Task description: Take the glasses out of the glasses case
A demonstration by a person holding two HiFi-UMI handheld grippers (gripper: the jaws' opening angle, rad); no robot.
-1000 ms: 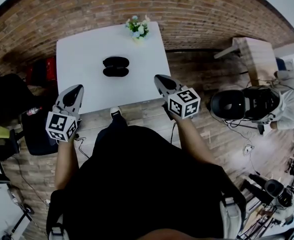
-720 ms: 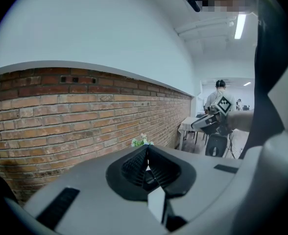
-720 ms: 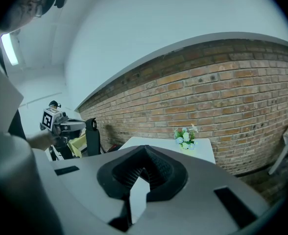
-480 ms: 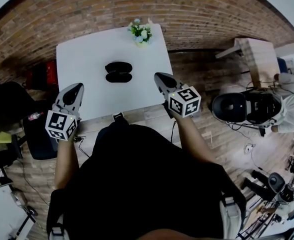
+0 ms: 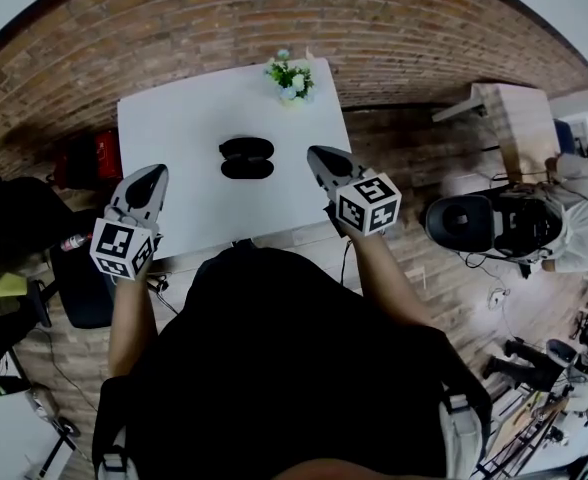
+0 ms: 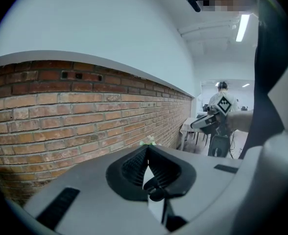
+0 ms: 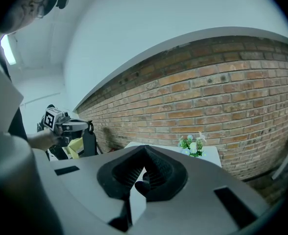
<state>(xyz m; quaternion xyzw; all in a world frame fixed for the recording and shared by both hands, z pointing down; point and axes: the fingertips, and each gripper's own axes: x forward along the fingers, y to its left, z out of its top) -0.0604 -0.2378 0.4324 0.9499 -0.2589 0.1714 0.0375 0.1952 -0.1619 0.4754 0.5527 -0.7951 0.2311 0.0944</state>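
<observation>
A black glasses case (image 5: pixel 246 157) lies near the middle of the white table (image 5: pixel 174 128) and shows as two dark oval halves side by side. Whether glasses are inside is too small to tell. My left gripper (image 5: pixel 150 176) is held up over the table's near left edge, short of the case. My right gripper (image 5: pixel 319 155) hovers at the table's near right corner, just right of the case. Both are shut with nothing between the jaws. In the gripper views the left gripper (image 6: pixel 146 150) and the right gripper (image 7: pixel 144 153) each show meeting tips; the case is hidden there.
A small pot of flowers (image 5: pixel 290 76) stands at the table's far edge by the brick wall. A red bag (image 5: pixel 84 154) and a dark chair (image 5: pixel 79 273) are left of the table. A black-and-white device (image 5: pixel 489 220), a wooden table (image 5: pixel 514 108) and a person (image 5: pixel 582 208) are at the right.
The table and the case sit lower and nearer in the head view than a second ago. Both grippers hold the same pose, still shut.
</observation>
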